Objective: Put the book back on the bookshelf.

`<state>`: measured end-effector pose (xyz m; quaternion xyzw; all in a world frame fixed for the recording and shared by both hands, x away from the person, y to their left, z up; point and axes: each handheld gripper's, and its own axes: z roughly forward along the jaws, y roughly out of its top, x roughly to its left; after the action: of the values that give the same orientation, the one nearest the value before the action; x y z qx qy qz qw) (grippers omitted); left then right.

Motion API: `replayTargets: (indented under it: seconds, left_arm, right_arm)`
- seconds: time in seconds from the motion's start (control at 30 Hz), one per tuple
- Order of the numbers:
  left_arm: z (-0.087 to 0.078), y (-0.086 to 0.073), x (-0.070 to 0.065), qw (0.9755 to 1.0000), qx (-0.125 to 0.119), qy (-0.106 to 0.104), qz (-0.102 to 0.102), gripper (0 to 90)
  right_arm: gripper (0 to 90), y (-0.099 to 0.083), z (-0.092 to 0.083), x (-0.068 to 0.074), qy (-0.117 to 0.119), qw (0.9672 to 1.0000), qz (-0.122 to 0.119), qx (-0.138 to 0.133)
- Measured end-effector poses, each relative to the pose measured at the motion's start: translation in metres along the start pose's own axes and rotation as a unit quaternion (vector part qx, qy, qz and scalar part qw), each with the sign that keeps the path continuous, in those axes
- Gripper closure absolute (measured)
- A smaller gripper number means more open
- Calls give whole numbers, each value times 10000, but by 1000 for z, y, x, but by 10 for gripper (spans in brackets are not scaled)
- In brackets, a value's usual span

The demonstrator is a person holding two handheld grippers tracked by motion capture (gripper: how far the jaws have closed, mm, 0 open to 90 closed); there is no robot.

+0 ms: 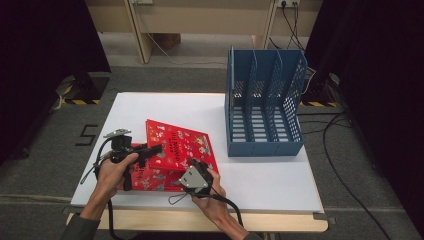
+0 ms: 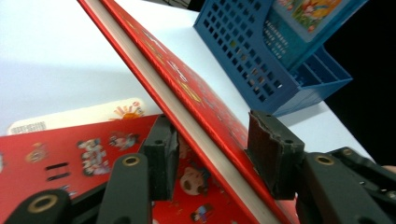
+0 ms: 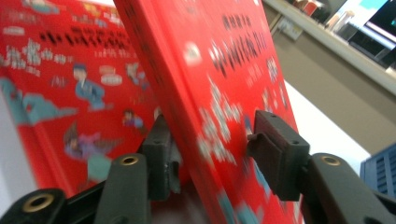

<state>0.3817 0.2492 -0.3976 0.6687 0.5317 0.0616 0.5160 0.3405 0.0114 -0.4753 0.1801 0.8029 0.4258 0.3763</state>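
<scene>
Two red picture books lie at the table's near left. The upper red book (image 1: 182, 142) (image 2: 187, 88) (image 3: 224, 70) is raised and tilted over the lower red book (image 1: 150, 181) (image 2: 70, 154) (image 3: 70, 70), which lies flat. My left gripper (image 1: 150, 150) (image 2: 212, 154) is shut on the raised book's left edge, one pad against each cover. At that book's near right corner my right gripper (image 1: 197, 166) (image 3: 210, 158) is shut on it by the spine side; that view is blurred.
A blue slotted file rack (image 1: 265, 105) (image 2: 243, 60) (image 3: 378, 172) stands at the back right of the white table (image 1: 260, 175). In the left gripper view, something flat with a colourful blue cover (image 2: 308, 18) stands in it. Cables lie on the floor to the right.
</scene>
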Motion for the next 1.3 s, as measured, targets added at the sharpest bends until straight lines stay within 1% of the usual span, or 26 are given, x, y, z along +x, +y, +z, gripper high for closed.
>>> replayTargets:
  seconds: [0.07, 0.13, 0.2, 0.27, 0.33, 0.4, 0.43, 0.47, 0.5, 0.53, 0.57, 0.6, 0.63, 0.67, 0.73, 0.83, 0.9, 0.93, 0.97, 1.0, 1.03, 1.07, 1.1, 1.13, 1.2, 1.3]
  left_arm:
    - [1, 2, -2, 10000, -45, -41, -30, 521]
    - [2, 4, -4, 10000, -50, -72, -25, 519]
    - [3, 5, -5, 9999, -84, -131, -69, 507]
    - [4, 6, -7, 9999, -70, -142, -51, 507]
    - [4, 7, -8, 9998, -88, -162, -59, 505]
    - [5, 8, -9, 9997, -97, -193, -84, 496]
    - [6, 8, -8, 9994, -81, -313, -148, 461]
    - [6, 8, -8, 9994, -81, -313, -148, 430]
    - [6, 8, -7, 9973, -99, -639, -338, 400]
    - [6, 8, -7, 9958, -120, -789, -446, 373]
    - [6, 8, -7, 9958, -120, -789, -446, 354]
    - [6, 9, -8, 9946, -140, -895, -508, 354]
    - [5, 10, -8, 9933, -215, -1015, -517, 313]
    - [5, 10, -8, 9933, -215, -1015, -517, 296]
    - [1, 11, -8, 9929, -299, -1065, -429, 283]
    - [-8, 14, -6, 9947, -378, -921, -274, 279]
    - [-14, 16, -2, 9941, -471, -941, -275, 278]
    - [-17, 17, -1, 9950, -448, -875, -202, 278]
    - [-21, 16, 1, 9964, -442, -716, -33, 278]
    - [-21, 16, 1, 9964, -442, -716, -33, 275]
    - [-24, 15, 3, 9966, -446, -692, -11, 275]
    - [-25, 14, 4, 9974, -408, -598, 69, 274]
    - [-25, 13, 6, 9979, -375, -493, 176, 274]
    - [-24, 11, 7, 9984, -314, -292, 360, 274]
    - [-18, 4, 14, 9983, -152, -56, 553, 272]
    - [-13, -1, 18, 9975, -24, 101, 695, 272]
  right_arm:
    - [515, 3, 4, 0, -109, 9999, -58, -82]
    - [540, 6, 10, 0, -249, 9994, -150, -165]
    - [534, 10, 14, -2, -290, 9993, -142, -168]
    - [536, 16, 18, 1, -444, 9981, -336, -258]
    - [542, 17, 19, 1, -470, 9979, -357, -274]
    - [580, 20, 21, 4, -666, 9959, -546, -268]
    - [661, 21, 20, 6, -871, 9932, -729, -246]
    - [705, 21, 18, 6, -988, 9914, -821, -255]
    - [716, 21, 16, 4, -1018, 9912, -805, -269]
    - [731, 21, 13, 1, -1014, 9919, -709, -273]
    - [731, 21, 13, 1, -1014, 9919, -709, -273]
    - [746, 21, 11, -1, -1077, 9911, -736, -259]
    - [753, 21, 7, -8, -1043, 9924, -588, -290]
    - [753, 21, 7, -8, -1043, 9924, -588, -290]
    - [752, 22, 4, -14, -969, 9939, -410, -318]
    - [752, 21, 2, -17, -918, 9947, -343, -311]
    - [750, 22, 0, -21, -880, 9954, -211, -310]
    - [750, 22, 0, -21, -880, 9954, -211, -310]
    - [751, 22, -2, -26, -870, 9956, -45, -346]
    - [751, 22, -2, -26, -870, 9956, -45, -346]
    - [751, 23, -3, -30, -857, 9957, 69, -355]
    - [752, 23, -4, -33, -843, 9956, 166, -374]
    - [752, 23, -7, -39, -809, 9953, 354, -396]
    - [752, 23, -7, -39, -809, 9953, 354, -396]
    - [761, 24, -13, -48, -815, 9942, 538, -440]
    - [762, 24, -16, -53, -765, 9934, 711, -481]
